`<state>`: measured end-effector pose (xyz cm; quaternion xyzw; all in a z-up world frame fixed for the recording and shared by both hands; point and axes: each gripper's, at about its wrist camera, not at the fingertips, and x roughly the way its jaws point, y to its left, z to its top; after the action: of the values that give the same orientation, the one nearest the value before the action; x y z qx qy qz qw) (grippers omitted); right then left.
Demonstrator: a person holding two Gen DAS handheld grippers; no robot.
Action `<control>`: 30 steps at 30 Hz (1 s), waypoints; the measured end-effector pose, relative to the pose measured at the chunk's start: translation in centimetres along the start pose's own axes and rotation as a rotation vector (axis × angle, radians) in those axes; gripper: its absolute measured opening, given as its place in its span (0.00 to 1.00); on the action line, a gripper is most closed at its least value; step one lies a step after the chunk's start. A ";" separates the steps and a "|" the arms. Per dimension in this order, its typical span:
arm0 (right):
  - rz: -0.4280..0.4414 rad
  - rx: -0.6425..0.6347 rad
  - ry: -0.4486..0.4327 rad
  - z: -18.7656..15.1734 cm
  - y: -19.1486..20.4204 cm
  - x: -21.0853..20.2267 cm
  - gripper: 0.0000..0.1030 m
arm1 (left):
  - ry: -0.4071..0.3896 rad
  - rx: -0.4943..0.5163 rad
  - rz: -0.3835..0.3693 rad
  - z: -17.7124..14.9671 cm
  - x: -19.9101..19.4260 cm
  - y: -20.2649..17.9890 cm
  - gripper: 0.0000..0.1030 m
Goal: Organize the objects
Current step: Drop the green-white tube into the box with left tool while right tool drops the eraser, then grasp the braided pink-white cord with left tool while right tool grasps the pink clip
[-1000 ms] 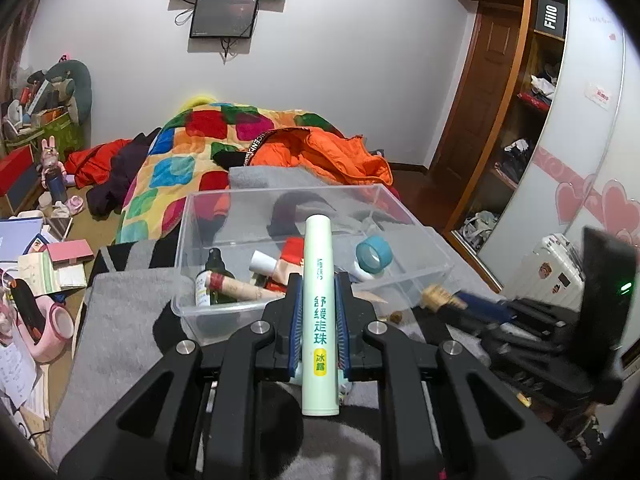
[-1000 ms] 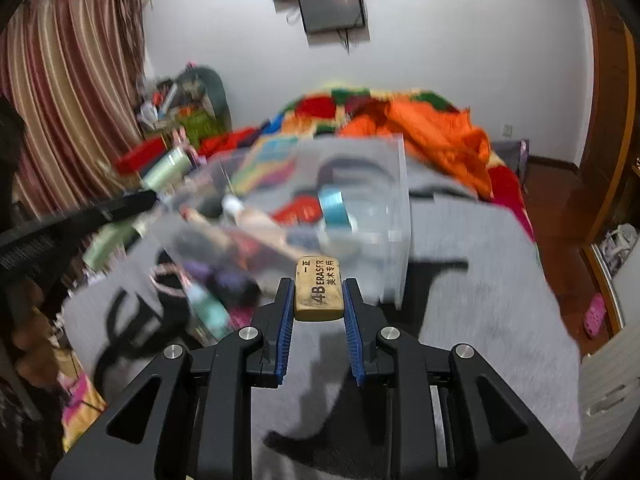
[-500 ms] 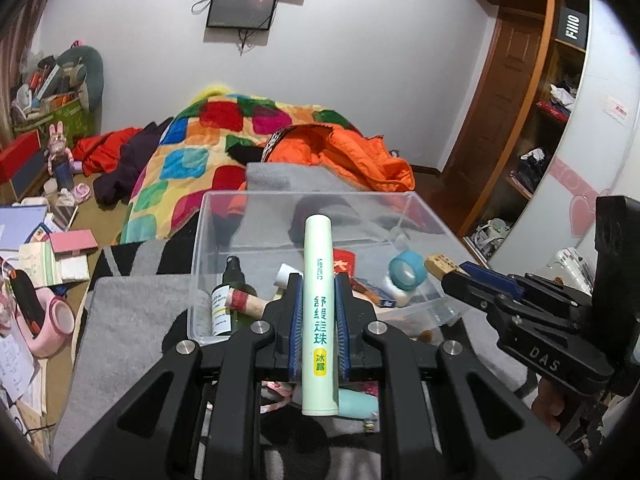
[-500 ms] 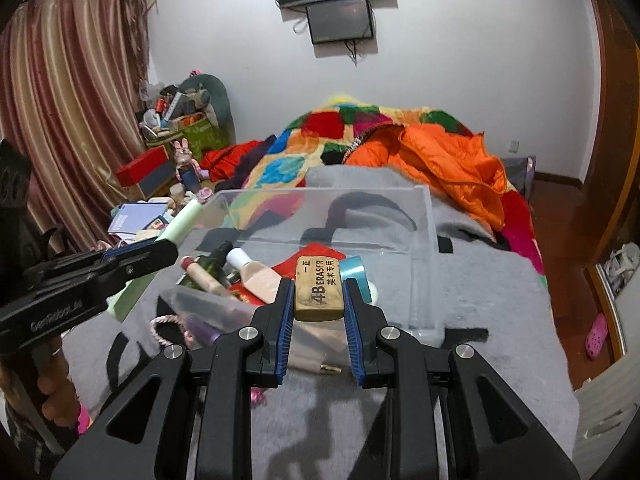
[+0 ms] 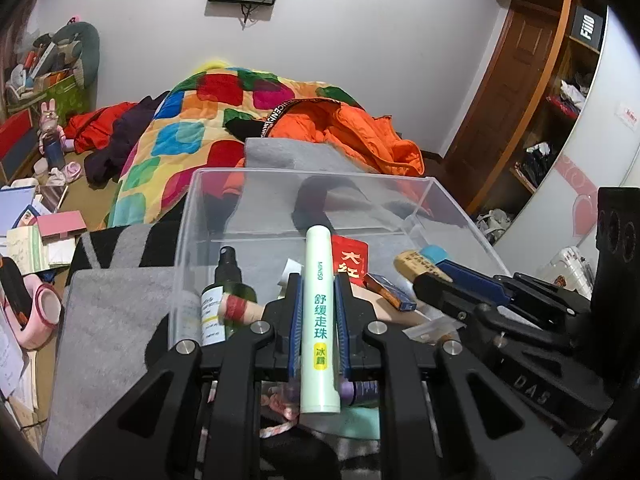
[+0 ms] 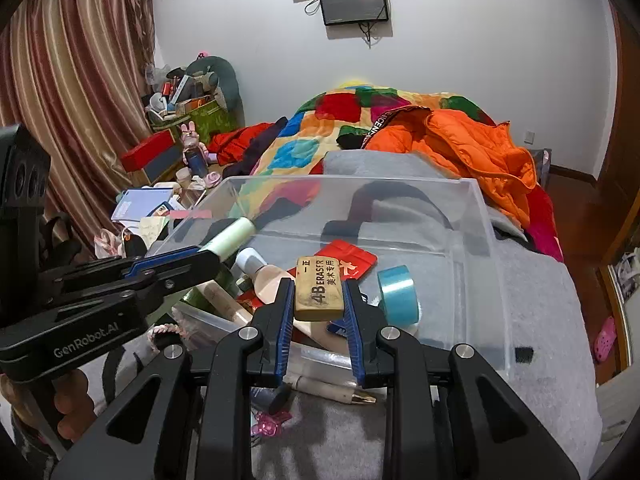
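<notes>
The left gripper (image 5: 318,312) is clamped on a pale green tube (image 5: 320,320), held upright over the near edge of the clear plastic bin (image 5: 320,178) on the grey blanket (image 5: 108,320). The right gripper (image 6: 318,304) grips a tan 4B eraser (image 6: 319,288) above the bin's contents — a blue tape roll (image 6: 398,296), a red packet (image 6: 352,260) and bottles — with both grippers side by side.

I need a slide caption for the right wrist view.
Right hand-held gripper holding a 4B eraser over the clear storage box.

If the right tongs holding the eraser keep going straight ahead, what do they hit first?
Probably the red foil packet lying inside the clear plastic bin, just beyond the tan eraser; depth is uncertain.
</notes>
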<state>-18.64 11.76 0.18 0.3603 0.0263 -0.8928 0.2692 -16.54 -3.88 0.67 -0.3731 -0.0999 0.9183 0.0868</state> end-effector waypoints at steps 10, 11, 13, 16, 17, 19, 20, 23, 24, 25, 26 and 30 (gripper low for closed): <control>-0.010 -0.029 0.013 -0.5 0.3 0.1 0.25 | 0.034 -0.002 -0.036 0.5 1.6 -0.9 0.14; -0.012 -0.027 0.013 -0.5 0.3 -0.1 0.31 | 0.029 -0.002 -0.034 0.4 1.4 -0.9 0.14; -0.003 -0.018 0.008 -0.6 0.1 -0.4 0.38 | 0.021 0.002 -0.030 0.4 0.8 -1.0 0.14; -0.003 -0.011 -0.005 -0.7 0.0 -1.1 0.40 | 0.011 0.008 -0.020 0.3 -0.1 -1.1 0.15; -0.005 -0.011 -0.009 -0.8 0.0 -1.4 0.41 | 0.005 0.011 -0.016 0.3 -0.6 -1.1 0.16; -0.004 -0.011 -0.014 -1.0 0.0 -1.9 0.42 | -0.015 0.021 -0.008 0.1 -1.8 -1.3 0.21; -0.003 -0.010 -0.019 -1.1 0.0 -2.3 0.43 | -0.027 0.025 -0.002 0.0 -2.4 -1.3 0.28; -0.008 -0.004 -0.034 -1.4 -0.1 -3.4 0.46 | -0.057 0.037 0.016 -0.5 -4.0 -1.5 0.42; -0.010 -0.003 -0.040 -1.5 -0.1 -3.7 0.46 | -0.063 0.043 0.025 -0.6 -4.4 -1.5 0.46; -0.011 -0.004 -0.044 -1.6 -0.1 -4.0 0.47 | -0.067 0.051 0.038 -0.9 -4.8 -1.6 0.48; -0.013 -0.004 -0.046 -1.7 -0.2 -4.3 0.47 | -0.070 0.057 0.049 -1.1 -5.0 -1.6 0.52; -0.017 0.001 -0.047 -2.3 -0.2 -5.1 0.47 | -0.066 0.072 0.083 -2.4 -5.8 -1.4 0.60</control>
<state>-14.27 14.81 1.82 0.3391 0.0227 -0.9033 0.2618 -10.69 -3.61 3.20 -0.3432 -0.0539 0.9359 0.0588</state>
